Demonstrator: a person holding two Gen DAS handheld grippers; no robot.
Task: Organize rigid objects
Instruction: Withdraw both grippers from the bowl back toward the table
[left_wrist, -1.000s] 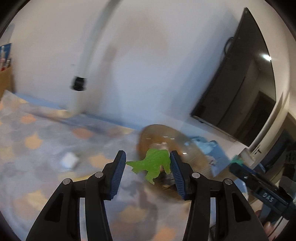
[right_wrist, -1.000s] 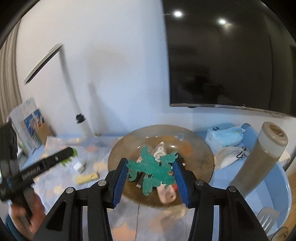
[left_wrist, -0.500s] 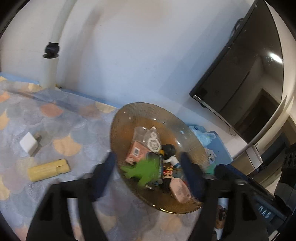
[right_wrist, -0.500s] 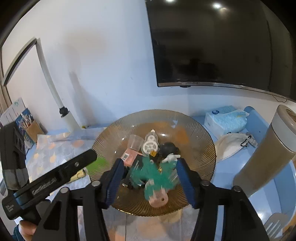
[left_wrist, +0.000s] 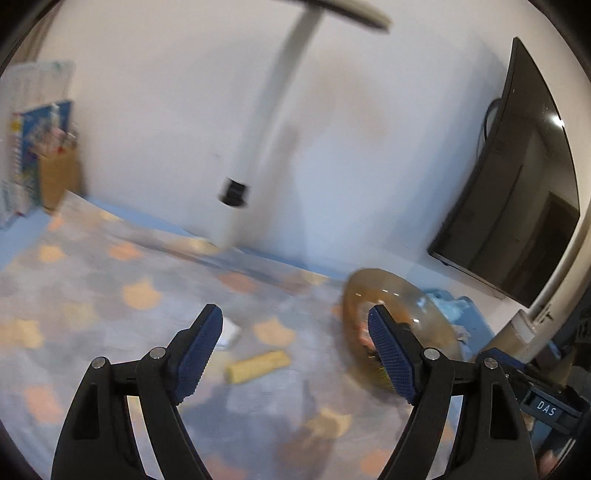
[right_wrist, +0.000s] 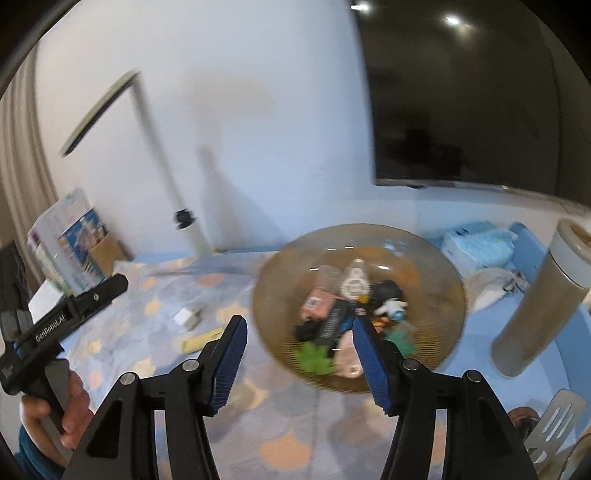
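Note:
My left gripper (left_wrist: 295, 332) is open and holds nothing; it hangs over the patterned tabletop. A yellow block (left_wrist: 258, 365) lies below the gap, and a white cube (left_wrist: 231, 332) sits half behind the left finger. The amber glass bowl (left_wrist: 369, 275) is off to its right. My right gripper (right_wrist: 299, 332) is open and holds nothing, just in front of the bowl (right_wrist: 432, 273). In the bowl lie a light green toy (right_wrist: 314, 356), a dark green toy (right_wrist: 404, 341), a pink box (right_wrist: 317, 302), a small figurine (right_wrist: 389, 297) and other small items.
In the right wrist view a hand (right_wrist: 70, 406) holds the left gripper (right_wrist: 118, 286) at the left. A tall cylinder flask (right_wrist: 543, 302), a tissue pack (right_wrist: 480, 245), a face mask (right_wrist: 491, 280) and a spatula (right_wrist: 554, 417) are at the right. A white lamp post (left_wrist: 258, 147) stands by the wall.
Both grippers let go of their green toys, which now lie in the bowl. The left gripper swung left away from the bowl; the right drew back a little.

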